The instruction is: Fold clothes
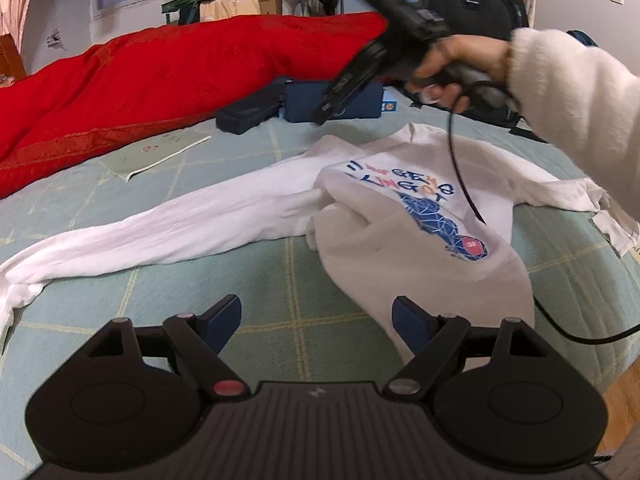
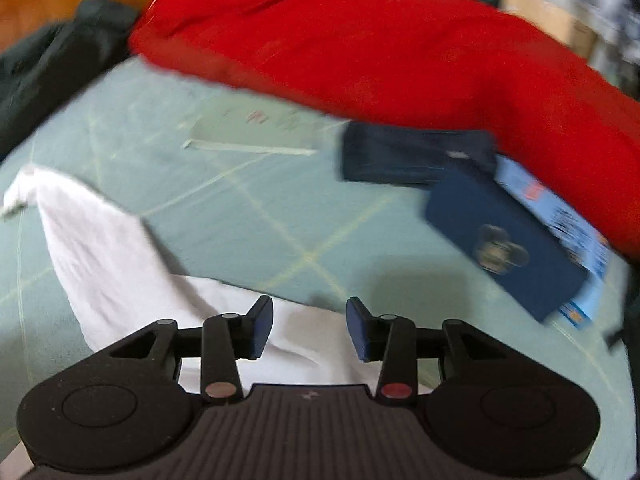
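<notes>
Left wrist view: my left gripper [image 1: 316, 326] hangs low over the bed [image 1: 256, 280] w/ fingers wide apart, nothing between them; the right blue pad sits just at the near hem of the white shirt [image 1: 400, 240], whether touching I can't tell. The shirt lies on the green checked sheet, print side up, body bunched and partly lapped over itself; one long sleeve [image 1: 160, 220] trails out to the left, the other runs off right under my sleeve. My right hand [image 1: 444, 76] holds the right gripper [image 1: 352, 84] up in the air over the far side of the shirt; its fingers are edge-on here, can't read them from this side. Behind: red quilt [image 1: 160, 72], dark pouch [image 1: 252, 110], blue case [image 1: 312, 100], black backpack [image 1: 476, 4].

Right wrist view: heavily blurred; right gripper fingers stand apart, empty; white cloth [image 2: 112, 248] directly below and to the left of them, not gripped. Blue case [image 2: 504, 240] and dark pouch [image 2: 416, 152] lie far right, near the red quilt [image 2: 400, 40]; dark green garment [image 2: 52, 64] far left.

Step, as I judge it: shirt is neither flat nor neatly folded, both grippers free of it; looks like between grasps, either laying it out or mid-fold, can't settle which. Next grasp wants a clean pinch on an edge, single layer, w/ the cable [image 1: 464, 168] kept clear of the cloth.
</notes>
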